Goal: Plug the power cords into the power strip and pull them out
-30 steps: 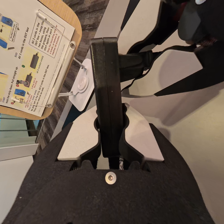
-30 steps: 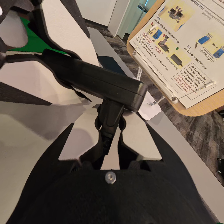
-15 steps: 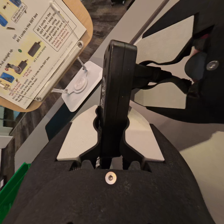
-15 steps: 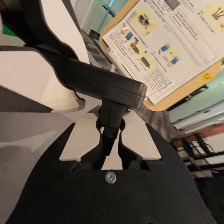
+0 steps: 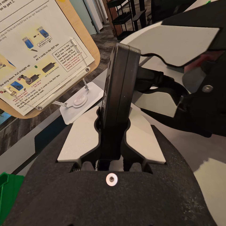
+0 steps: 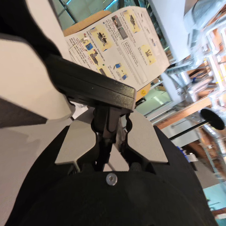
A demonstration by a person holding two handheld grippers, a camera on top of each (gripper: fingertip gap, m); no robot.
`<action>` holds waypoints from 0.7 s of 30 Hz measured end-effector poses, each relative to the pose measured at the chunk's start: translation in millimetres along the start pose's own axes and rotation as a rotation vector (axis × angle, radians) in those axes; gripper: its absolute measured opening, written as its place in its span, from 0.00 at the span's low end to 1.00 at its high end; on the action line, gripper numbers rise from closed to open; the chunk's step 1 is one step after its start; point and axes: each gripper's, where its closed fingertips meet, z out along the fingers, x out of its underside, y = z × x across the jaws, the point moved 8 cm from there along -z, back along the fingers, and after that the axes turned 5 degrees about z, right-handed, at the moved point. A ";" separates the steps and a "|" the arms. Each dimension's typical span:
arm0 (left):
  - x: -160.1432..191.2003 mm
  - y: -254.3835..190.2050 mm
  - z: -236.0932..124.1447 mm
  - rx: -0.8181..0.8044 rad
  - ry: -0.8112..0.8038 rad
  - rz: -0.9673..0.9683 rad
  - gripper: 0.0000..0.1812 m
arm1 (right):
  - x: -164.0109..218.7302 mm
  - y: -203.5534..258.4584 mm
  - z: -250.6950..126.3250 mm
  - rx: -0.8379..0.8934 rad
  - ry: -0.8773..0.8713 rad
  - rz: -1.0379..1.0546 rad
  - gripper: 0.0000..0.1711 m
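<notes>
Two grippers we log: left gripper point(image 5: 111, 132) fingers clamp the black rectangular plastic power strip point(image 5: 120, 93) upright above the grey bench point(image 5: 201, 171); right gripper point(image 6: 110, 128) fingers pinch its inserted black moulded plug point(image 6: 107, 121).

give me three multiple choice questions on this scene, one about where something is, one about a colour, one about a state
1. Where is the instruction sheet stand as the left wrist view shows it?
A. left of the power strip
B. right of the power strip
C. lying under the gripper

2. What colour is the power strip?
A. white
B. black
C. blue

3. What state is the plug in?
A. lying loose on the table
B. seated in the power strip, gripped by the right gripper
C. hanging free from its cord

Answers:
1. A, the instruction sheet stand sits to the left of the power strip.
2. B, the strip's casing is black in both views.
3. B, the plug meets the strip's face, and the right gripper is closed on it, while the left gripper clamps the strip.
</notes>
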 end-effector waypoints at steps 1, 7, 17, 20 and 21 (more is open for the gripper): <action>-0.4 2.6 -1.8 -0.002 -0.007 -0.012 0.19 | -2.2 -1.0 -2.1 0.004 -0.010 -0.014 0.26; -5.2 17.0 -17.1 0.008 -0.074 -0.082 0.19 | -21.7 -15.0 -20.1 -0.055 0.011 0.056 0.25; -23.5 3.4 -35.6 0.071 -0.134 -0.036 0.20 | -39.6 -24.6 -55.0 -0.047 0.224 0.092 0.10; -27.2 -0.3 -41.8 0.148 -0.157 0.028 0.20 | -39.6 -25.2 -71.3 -0.082 0.272 0.334 0.10; -29.0 -2.4 -44.0 0.171 -0.158 0.053 0.20 | -38.5 -24.3 -77.4 -0.096 0.278 0.447 0.10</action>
